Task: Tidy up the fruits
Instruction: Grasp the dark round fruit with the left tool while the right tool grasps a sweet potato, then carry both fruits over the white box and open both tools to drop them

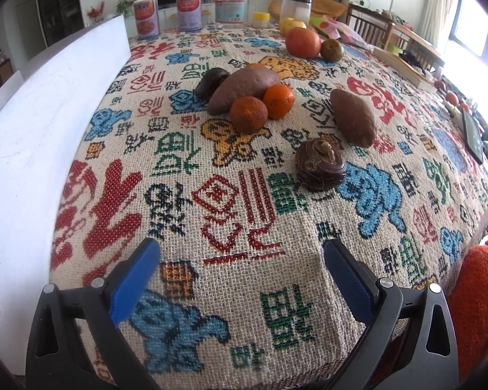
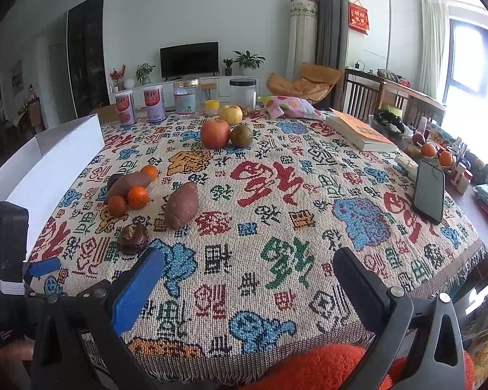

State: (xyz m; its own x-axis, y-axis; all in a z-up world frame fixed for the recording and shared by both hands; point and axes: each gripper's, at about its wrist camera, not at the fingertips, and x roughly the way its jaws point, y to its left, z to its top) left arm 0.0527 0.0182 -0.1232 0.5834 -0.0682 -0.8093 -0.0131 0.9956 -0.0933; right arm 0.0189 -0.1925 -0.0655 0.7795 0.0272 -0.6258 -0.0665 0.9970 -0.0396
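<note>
On the patterned tablecloth (image 1: 244, 227) lie two sweet potatoes (image 1: 244, 87) (image 1: 353, 117), oranges (image 1: 248, 113) (image 1: 278, 100), a dark round taro (image 1: 320, 165) and a dark fruit (image 1: 211, 79). Farther back sit a red apple (image 1: 302, 42), a yellow apple (image 1: 291, 24) and a brownish-green fruit (image 1: 332, 49). My left gripper (image 1: 240, 253) is open and empty near the table's front edge, short of the taro. My right gripper (image 2: 249, 266) is open and empty at the front edge; the taro (image 2: 132, 234) and a sweet potato (image 2: 182, 206) lie ahead to its left.
A white box (image 1: 48, 97) stands along the table's left side. Cans (image 2: 125, 109), jars (image 2: 242, 92), a snack bag (image 2: 289, 105), a book (image 2: 361, 130) and a phone (image 2: 428, 191) sit at the back and right. An orange fuzzy sleeve (image 2: 309, 370) is below.
</note>
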